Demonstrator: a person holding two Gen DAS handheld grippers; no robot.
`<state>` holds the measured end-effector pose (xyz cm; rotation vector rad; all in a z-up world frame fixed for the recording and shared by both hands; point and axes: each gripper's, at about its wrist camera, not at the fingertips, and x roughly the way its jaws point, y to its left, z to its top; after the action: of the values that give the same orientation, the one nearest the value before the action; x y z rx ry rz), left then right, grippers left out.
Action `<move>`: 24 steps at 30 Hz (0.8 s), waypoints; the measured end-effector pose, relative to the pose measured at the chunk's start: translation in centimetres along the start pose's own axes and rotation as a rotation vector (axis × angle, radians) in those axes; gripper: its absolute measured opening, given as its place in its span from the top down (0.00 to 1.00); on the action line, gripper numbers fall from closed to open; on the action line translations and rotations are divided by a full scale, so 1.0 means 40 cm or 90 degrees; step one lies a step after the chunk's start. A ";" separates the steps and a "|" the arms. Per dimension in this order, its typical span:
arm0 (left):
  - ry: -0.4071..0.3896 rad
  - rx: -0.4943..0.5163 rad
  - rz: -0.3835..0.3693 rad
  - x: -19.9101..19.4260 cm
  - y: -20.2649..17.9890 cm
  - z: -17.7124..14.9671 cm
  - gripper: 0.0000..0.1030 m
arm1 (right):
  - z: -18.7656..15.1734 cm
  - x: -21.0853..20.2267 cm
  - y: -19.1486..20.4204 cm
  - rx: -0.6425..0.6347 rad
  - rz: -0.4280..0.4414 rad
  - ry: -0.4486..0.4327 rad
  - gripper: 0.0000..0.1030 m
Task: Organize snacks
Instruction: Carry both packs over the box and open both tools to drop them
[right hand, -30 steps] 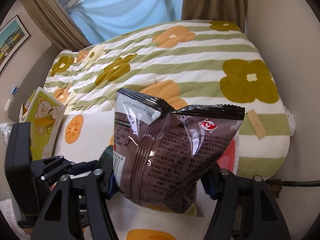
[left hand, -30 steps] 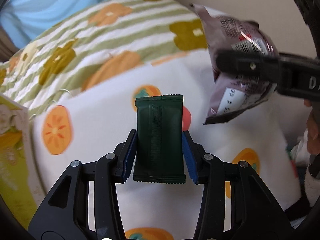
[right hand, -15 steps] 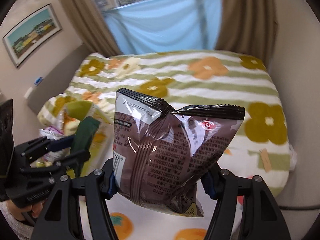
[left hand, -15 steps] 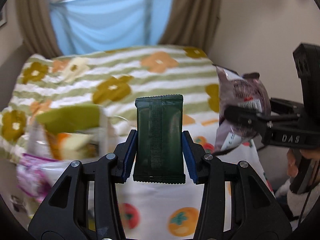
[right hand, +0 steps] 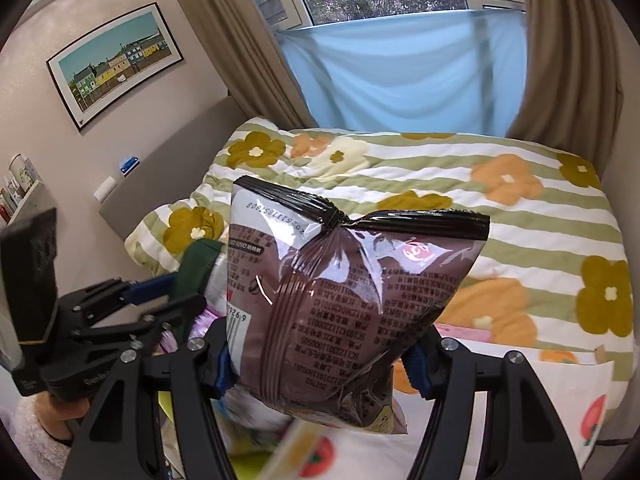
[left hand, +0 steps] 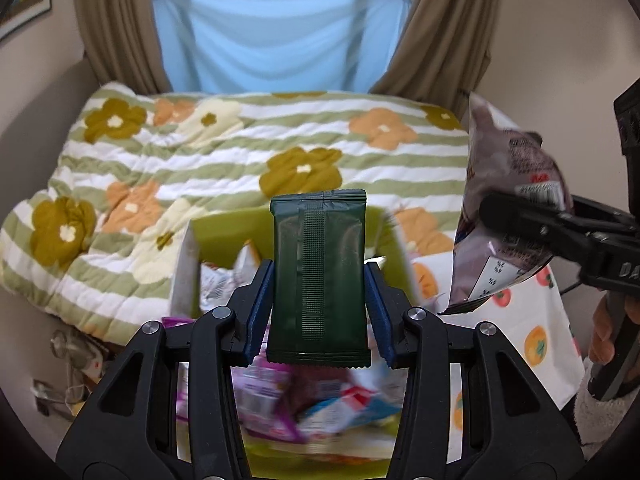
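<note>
Above the green box [left hand: 224, 228] at the bed's [left hand: 200, 160] near edge: left gripper [left hand: 318, 312] clamps upright dark green packet [left hand: 318, 276]; right gripper [right hand: 320, 364] clamps brown snack bag [right hand: 340, 300], well apart. Box contents blurred, partly hidden.

We note a dark green packet [left hand: 318, 280] upright above the green box [left hand: 384, 236], brown bag [right hand: 340, 308] alongside.

Box [left hand: 288, 228] lies before the quilt [left hand: 224, 168]; packets [left hand: 320, 404] inside it.
</note>
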<state>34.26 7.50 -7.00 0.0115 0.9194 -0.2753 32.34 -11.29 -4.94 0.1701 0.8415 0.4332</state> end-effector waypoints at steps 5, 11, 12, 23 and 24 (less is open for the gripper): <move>0.040 0.018 -0.029 0.065 0.065 -0.013 0.61 | 0.019 0.072 0.066 0.018 -0.019 0.010 0.40; 0.068 0.033 -0.052 0.112 0.103 -0.031 0.12 | 0.032 0.122 0.085 0.034 -0.061 0.030 0.40; 0.063 0.029 -0.054 0.110 0.112 -0.036 0.03 | 0.035 0.130 0.088 0.038 -0.065 0.035 0.40; 0.045 -0.012 -0.051 0.055 0.178 -0.044 0.02 | 0.060 0.213 0.084 0.044 -0.044 0.116 0.40; 0.042 -0.017 -0.046 0.049 0.189 -0.043 0.02 | 0.062 0.225 0.084 0.044 -0.039 0.124 0.40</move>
<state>35.86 14.57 -10.40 -0.0377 0.9907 -0.3316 38.45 -4.27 -8.42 0.1680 1.0518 0.3675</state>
